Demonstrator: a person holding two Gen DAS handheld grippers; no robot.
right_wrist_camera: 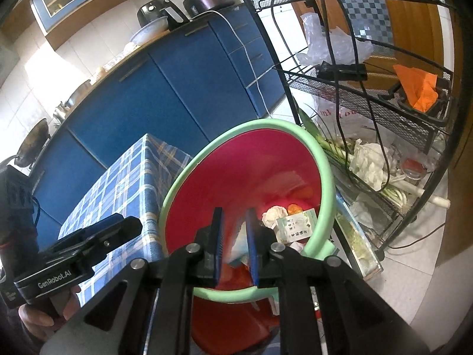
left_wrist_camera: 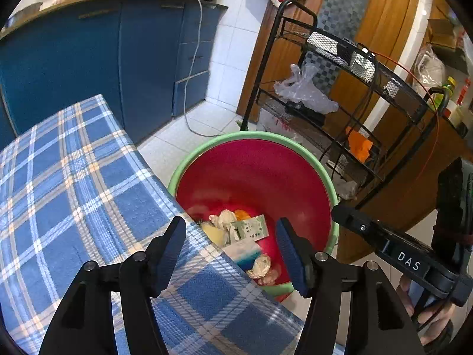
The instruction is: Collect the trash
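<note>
Blue kitchen cabinets [left_wrist_camera: 88,59] and a black wire rack [right_wrist_camera: 384,88] frame the checked bench [left_wrist_camera: 74,192], with the green-rimmed red bin [left_wrist_camera: 254,171] beside it, below and ahead of both sets of fingers, already holding crumpled paper [left_wrist_camera: 226,219] and a printed packet [left_wrist_camera: 251,227]. The left gripper [left_wrist_camera: 230,245] hangs wide open and empty over the bench edge. The right gripper [right_wrist_camera: 235,242], fingers narrowly parted over the bin mouth, shows a pale blurred scrap [right_wrist_camera: 238,251] between them, though I cannot tell whether it is gripped or lies below; if gripped, it could snag on a pad.
</note>
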